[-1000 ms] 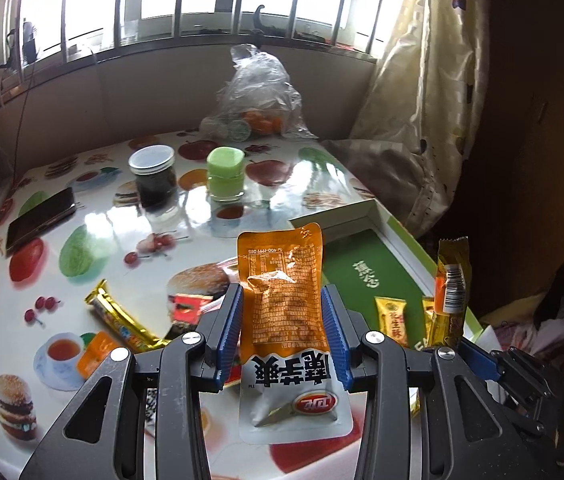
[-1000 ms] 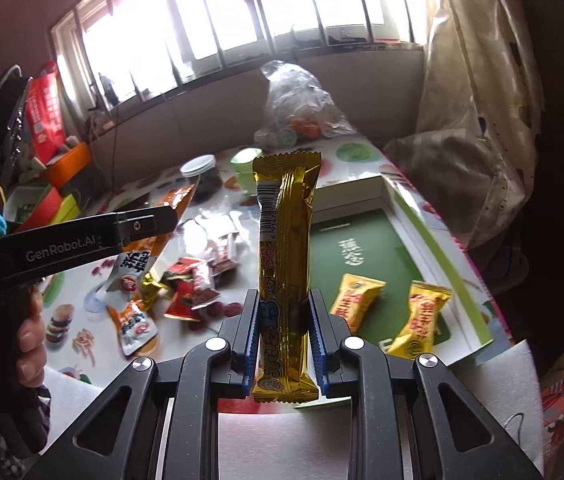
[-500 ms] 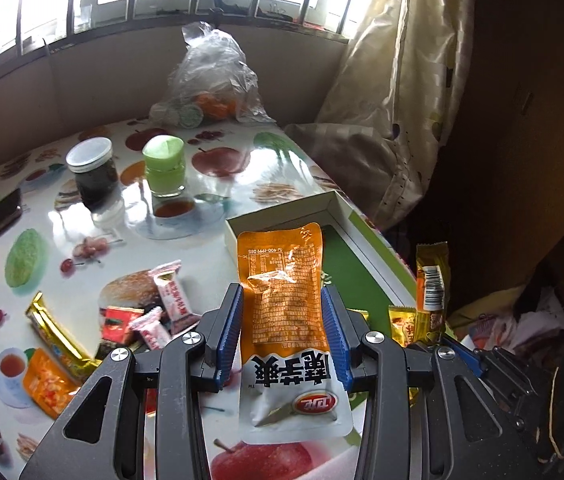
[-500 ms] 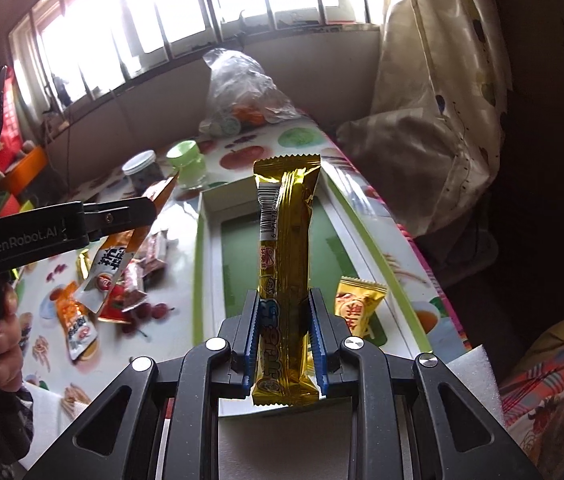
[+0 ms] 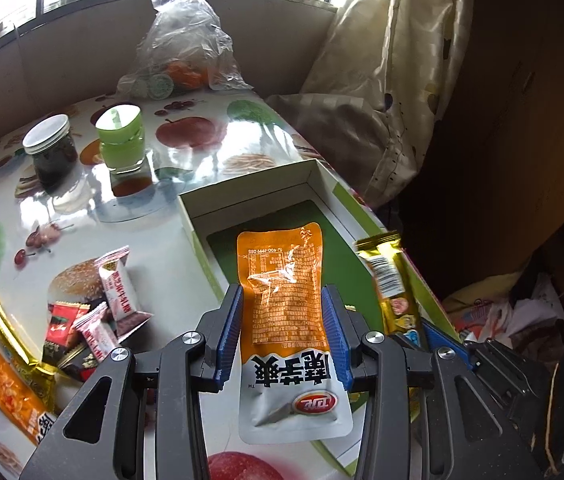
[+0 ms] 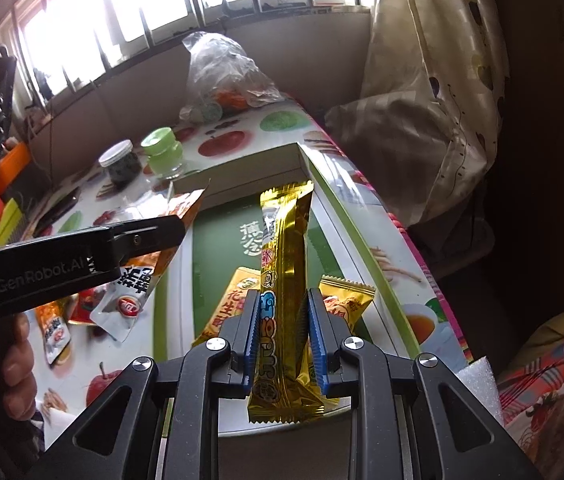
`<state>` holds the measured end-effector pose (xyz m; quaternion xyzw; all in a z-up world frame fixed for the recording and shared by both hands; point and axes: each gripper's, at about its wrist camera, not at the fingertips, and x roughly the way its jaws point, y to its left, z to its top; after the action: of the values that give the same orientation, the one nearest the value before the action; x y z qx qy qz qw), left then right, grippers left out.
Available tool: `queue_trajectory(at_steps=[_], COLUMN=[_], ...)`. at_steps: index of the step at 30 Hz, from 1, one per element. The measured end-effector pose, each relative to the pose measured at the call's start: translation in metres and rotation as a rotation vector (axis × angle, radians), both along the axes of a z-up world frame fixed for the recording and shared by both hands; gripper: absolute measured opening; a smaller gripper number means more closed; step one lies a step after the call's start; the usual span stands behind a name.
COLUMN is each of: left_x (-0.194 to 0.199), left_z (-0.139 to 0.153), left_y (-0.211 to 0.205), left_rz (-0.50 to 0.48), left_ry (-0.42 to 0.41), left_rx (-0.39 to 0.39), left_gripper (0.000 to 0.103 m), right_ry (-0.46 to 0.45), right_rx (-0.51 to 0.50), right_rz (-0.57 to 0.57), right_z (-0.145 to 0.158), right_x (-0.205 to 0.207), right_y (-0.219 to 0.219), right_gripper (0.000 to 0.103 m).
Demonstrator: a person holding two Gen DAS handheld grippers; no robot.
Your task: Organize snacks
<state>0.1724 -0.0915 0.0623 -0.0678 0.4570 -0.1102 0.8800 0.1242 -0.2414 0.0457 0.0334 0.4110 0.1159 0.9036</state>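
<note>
a: item one, the orange pouch point(image 5: 287, 308). where is it?

b: clamped between the blue pads of the left claw point(image 5: 282, 332), upright, held at its mid-body. it hangs over the near end of the open green-lined box point(image 5: 323, 184), not yet resting in it.

a: item two?

b: the gold bar point(image 6: 285, 280), pinched narrow in the right claw point(image 6: 283, 340), jaws drawn close on it, standing on end above the box floor. two yellow candy packs point(image 6: 347, 306) already lie in the box just below it.

a: the surroundings?

b: loose snacks point(image 5: 112, 308) in a heap on the worktop point(image 5: 202, 136) left of the box; another gold bar point(image 5: 6, 328) and an orange pouch lie at that heap's edge. further back, a dark jar point(image 5: 52, 152) and a green-lidded jar point(image 5: 122, 140) side by side, then a clear plastic bag point(image 5: 186, 40) near the wall. a curtain point(image 5: 381, 80) hangs off the right edge.

a: recommendation for the step in hand?

b: in my judgement both items are being placed. lower each until its bottom end is close to the box floor, then lay it flat before opening. set the bar along the long wall, clear of the candy packs. put the pouch in the empty far half. release one claw at a time, since the two stand close and could knock each other.
</note>
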Motion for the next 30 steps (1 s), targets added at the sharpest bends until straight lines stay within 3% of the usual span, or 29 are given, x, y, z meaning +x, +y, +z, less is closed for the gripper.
queue_trajectory(at_steps=[9, 23, 30], left_x=[0.013, 0.018, 0.021], left_z=[-0.015, -0.027, -0.027], left_y=[-0.012, -0.018, -0.019], left_rz=[-0.009, -0.024, -0.038], left_ry=[0.042, 0.078, 0.082], left_rx=[0.023, 0.039, 0.031], left_gripper=[0.041, 0.044, 0.047], right_ry=[0.009, 0.005, 0.003], right_rx=[-0.054, -0.053, -0.058], right_rz=[-0.024, -0.027, -0.029], right_z=[-0.010, -0.013, -0.012], right_x=[0.010, 0.013, 0.012], right_y=[-0.002, -0.004, -0.004], right_gripper=[0.022, 0.022, 0.029])
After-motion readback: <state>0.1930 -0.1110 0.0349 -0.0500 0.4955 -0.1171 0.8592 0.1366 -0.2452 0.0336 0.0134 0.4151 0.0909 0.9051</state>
